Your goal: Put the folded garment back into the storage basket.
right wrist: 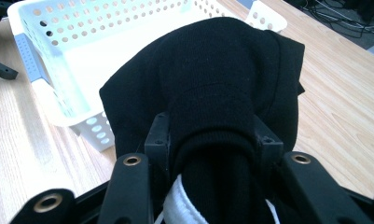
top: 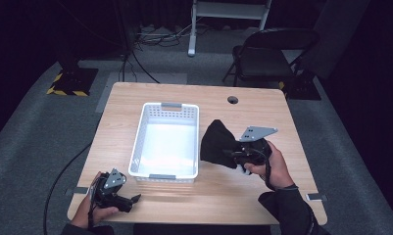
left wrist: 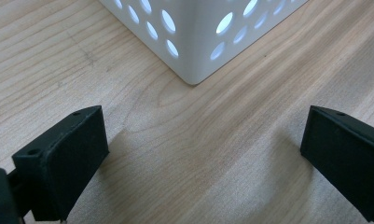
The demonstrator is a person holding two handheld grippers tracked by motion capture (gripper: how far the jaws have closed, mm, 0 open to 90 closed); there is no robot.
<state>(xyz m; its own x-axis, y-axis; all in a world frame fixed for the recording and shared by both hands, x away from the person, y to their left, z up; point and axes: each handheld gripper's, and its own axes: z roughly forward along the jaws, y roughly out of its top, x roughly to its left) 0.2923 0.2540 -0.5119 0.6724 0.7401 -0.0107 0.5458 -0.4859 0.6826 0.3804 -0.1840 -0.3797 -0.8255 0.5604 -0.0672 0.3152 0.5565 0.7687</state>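
The right gripper (top: 232,153), jaws pinching the bunched black garment (top: 217,144), hangs just right of the white basket (top: 138,142), the spread left gripper (top: 133,199) farther off.

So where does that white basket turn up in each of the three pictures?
High view: the white basket sits mid-table, between the hands.
Left gripper view: one perforated corner at top centre, beyond the open fingers.
Right gripper view: upper left, behind the black cloth.
Shared landmark: the wooden table.
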